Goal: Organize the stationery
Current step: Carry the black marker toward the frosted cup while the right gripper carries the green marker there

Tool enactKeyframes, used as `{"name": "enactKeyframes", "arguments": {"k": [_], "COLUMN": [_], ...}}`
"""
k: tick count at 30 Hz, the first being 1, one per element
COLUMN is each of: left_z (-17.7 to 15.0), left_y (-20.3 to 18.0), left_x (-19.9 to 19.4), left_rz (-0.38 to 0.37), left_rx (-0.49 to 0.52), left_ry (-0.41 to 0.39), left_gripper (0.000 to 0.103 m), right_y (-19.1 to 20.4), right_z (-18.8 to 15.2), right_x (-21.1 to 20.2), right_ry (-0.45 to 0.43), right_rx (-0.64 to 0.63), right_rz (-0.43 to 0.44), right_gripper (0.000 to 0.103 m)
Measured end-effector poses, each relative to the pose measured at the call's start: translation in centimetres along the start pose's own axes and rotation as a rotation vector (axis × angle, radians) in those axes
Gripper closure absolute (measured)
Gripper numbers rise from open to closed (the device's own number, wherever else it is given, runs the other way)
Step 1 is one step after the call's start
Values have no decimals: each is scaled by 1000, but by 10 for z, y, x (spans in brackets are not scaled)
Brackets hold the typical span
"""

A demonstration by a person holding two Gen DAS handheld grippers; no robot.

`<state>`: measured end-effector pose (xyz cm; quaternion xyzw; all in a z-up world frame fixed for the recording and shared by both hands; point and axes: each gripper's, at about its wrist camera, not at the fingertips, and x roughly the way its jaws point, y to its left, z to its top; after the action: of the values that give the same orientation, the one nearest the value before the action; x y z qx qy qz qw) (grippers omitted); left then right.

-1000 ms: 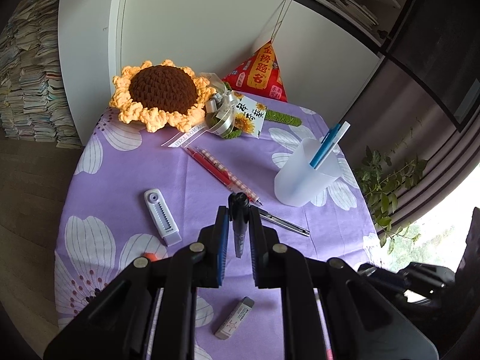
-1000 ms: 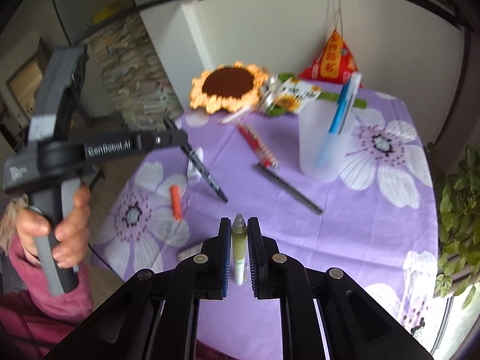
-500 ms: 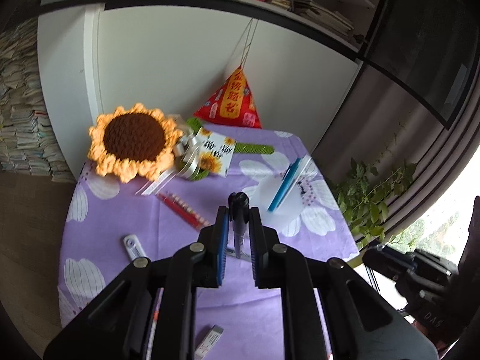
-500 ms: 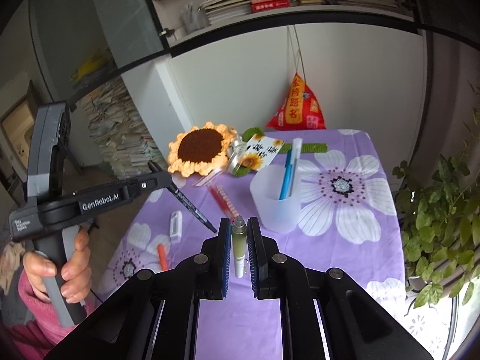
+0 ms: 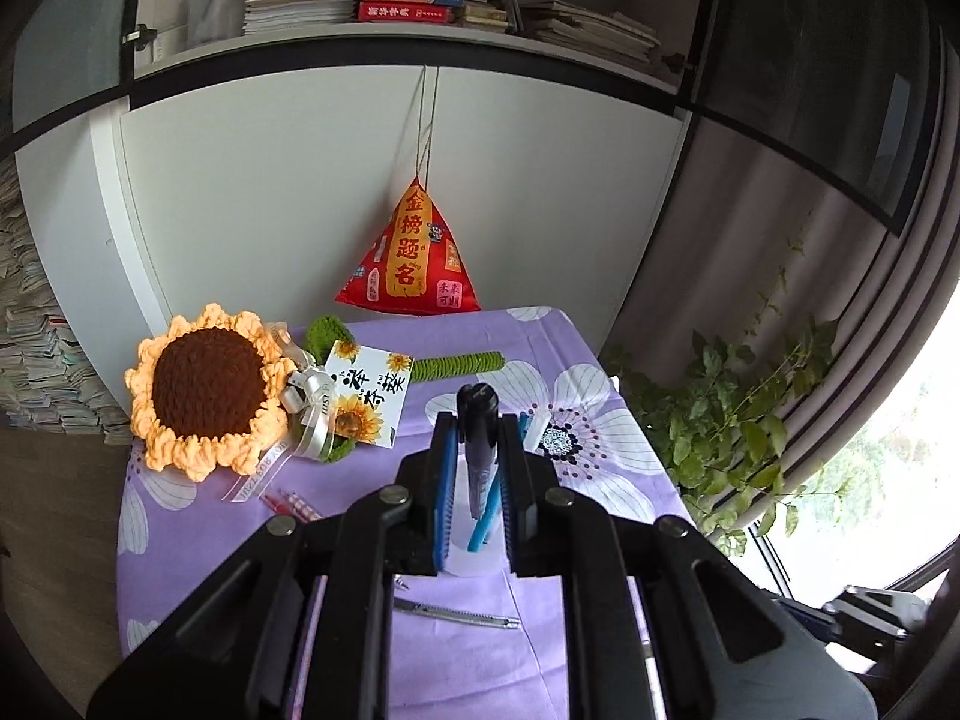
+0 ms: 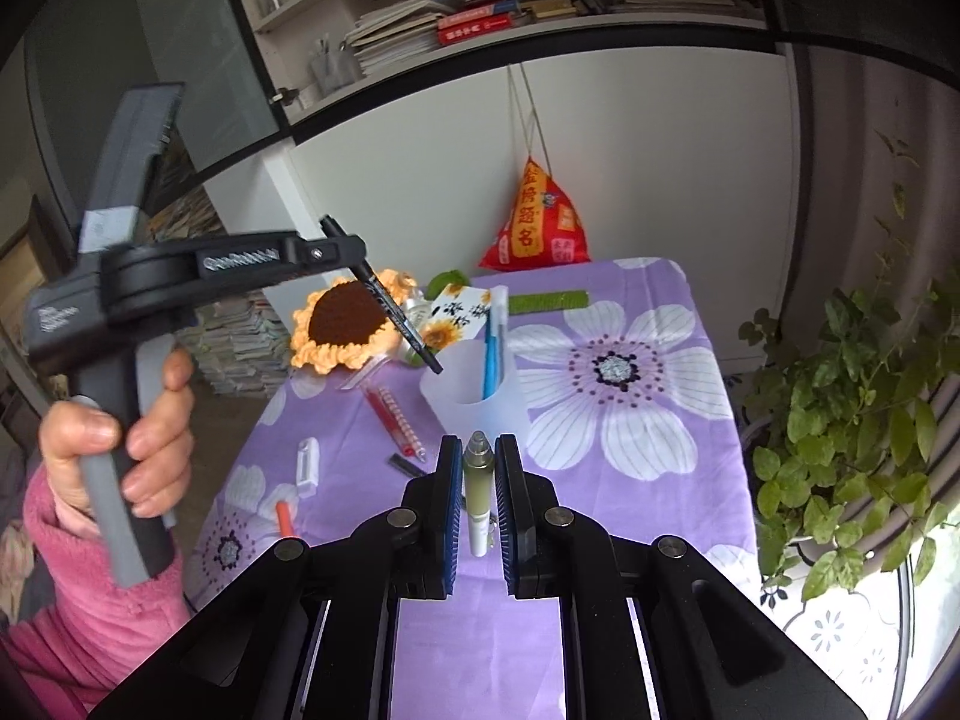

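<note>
My left gripper [image 5: 477, 429] is shut on a black pen [image 5: 478, 450]. In the right wrist view this gripper [image 6: 336, 252] holds the black pen [image 6: 396, 318] tilted, tip just above the rim of the white cup [image 6: 474, 390]. The cup holds a blue pen [image 6: 492, 354]; it also shows between my left fingers [image 5: 486, 510]. My right gripper [image 6: 478, 450] is shut on a pale green pen [image 6: 478, 480], held above the purple flowered tablecloth [image 6: 630, 450] in front of the cup.
A crochet sunflower [image 5: 204, 396], a card [image 5: 366, 390] and a red pouch [image 5: 414, 258] sit at the table's back. Red pens [image 6: 393, 417], a white correction tape [image 6: 307, 465], an orange marker [image 6: 283, 519] and a metal knife [image 5: 456, 612] lie on the cloth. A plant [image 6: 852, 420] stands right.
Both grippers have risen. My left gripper has carried the black pen to the right, over the cup. The right gripper still holds its green pen.
</note>
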<state>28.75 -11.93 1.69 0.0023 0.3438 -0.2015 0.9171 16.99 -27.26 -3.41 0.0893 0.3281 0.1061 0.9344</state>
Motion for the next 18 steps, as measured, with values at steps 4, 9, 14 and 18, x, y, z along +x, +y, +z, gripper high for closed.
{"name": "enactKeyframes", "arguments": {"k": [4,9,14,18], "left_z": [-8,-19,-27,-33], "left_y": [-3,-1,2,1], "left_x": [24,44,57,62], "left_rz": [8,25,35,32], "left_rx": [6,0,-1,2], "left_ry": [52,104,143,158], "left_gripper": [92,92,92,92], "right_y": [-10,-16,-17,-15], "right_z": [3,8,14,21], "right_x": [-5,-4,1,1], "right_ry": [-16,-21,-23,-35], "right_rx": [19,30,37,38], "right_rz": [-12,-17,-20,-24], "right_gripper": [91,91,91,91]}}
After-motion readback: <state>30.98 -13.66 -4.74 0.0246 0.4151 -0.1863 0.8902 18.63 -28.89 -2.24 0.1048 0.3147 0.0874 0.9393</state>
